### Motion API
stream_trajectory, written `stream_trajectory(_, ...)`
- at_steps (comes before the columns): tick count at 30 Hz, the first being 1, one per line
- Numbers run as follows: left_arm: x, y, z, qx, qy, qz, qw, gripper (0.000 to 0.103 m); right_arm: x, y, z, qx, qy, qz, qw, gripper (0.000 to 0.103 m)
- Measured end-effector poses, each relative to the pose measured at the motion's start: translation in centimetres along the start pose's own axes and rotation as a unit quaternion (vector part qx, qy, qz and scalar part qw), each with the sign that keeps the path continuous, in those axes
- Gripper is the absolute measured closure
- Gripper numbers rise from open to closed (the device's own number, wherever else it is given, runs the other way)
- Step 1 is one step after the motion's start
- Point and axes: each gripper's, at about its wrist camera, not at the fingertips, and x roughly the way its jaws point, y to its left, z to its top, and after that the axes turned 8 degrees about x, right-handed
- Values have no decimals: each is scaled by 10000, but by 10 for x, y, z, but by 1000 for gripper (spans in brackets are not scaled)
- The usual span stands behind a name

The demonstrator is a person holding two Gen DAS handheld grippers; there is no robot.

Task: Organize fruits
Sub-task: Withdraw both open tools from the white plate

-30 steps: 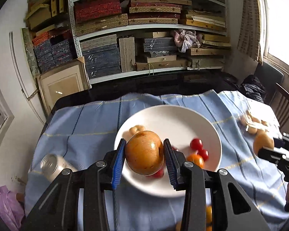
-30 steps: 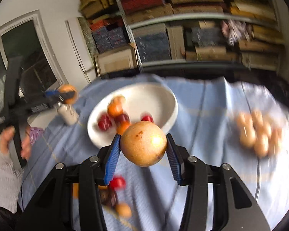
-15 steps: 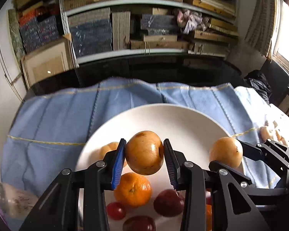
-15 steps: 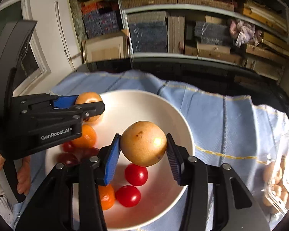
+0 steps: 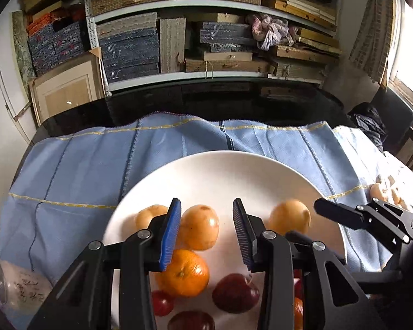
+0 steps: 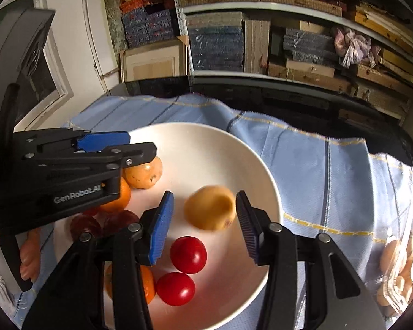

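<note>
Left wrist view: left gripper [image 5: 206, 229] over the white plate [image 5: 214, 170], fingers apart; a yellow fruit [image 5: 199, 231] lies between them against the blue pad, clear of the other pad.
Right wrist view: right gripper [image 6: 203, 220] fingers apart; a blurred yellow fruit [image 6: 210, 207] sits between them, touching neither pad.
Plate contents: orange [image 5: 183, 273], tomatoes [image 6: 188, 254], dark red fruits [image 5: 235, 293].
Surroundings: blue cloth [image 5: 82, 170] under the plate; jar [image 5: 16, 286] near the cloth's left edge; shelves [image 5: 206, 27] behind.
</note>
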Motion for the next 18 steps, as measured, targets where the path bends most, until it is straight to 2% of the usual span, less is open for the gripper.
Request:
stream_trajectory(5, -42, 10, -12, -29, -217, 237, 9995, 49, -59, -1, 3, 101, -512, 191, 9985, 57)
stream_trajectory(7, -66, 13, -23, 1, -337, 404, 9986, 43, -96, 0, -4, 161, -796, 385, 9960, 51)
stream_trajectory(10, -107, 13, -47, -75, -641, 587, 9962, 20, -143, 5, -24, 100, -1058, 517, 9930, 38)
stream_trajectory(12, -137, 9, -71, -174, -874, 583, 9943, 9, -167, 10, -43, 2, -1118, 545, 9922, 35)
stream_trajectory(15, -167, -3, -106, -157, -1061, 611, 9924, 4, -191, 14, -74, -74, -1143, 619, 9915, 23)
stream_trajectory(18, -184, -20, -147, -54, -1083, 661, 9919, 4, -207, 19, -115, -153, -1199, 647, 9906, 16)
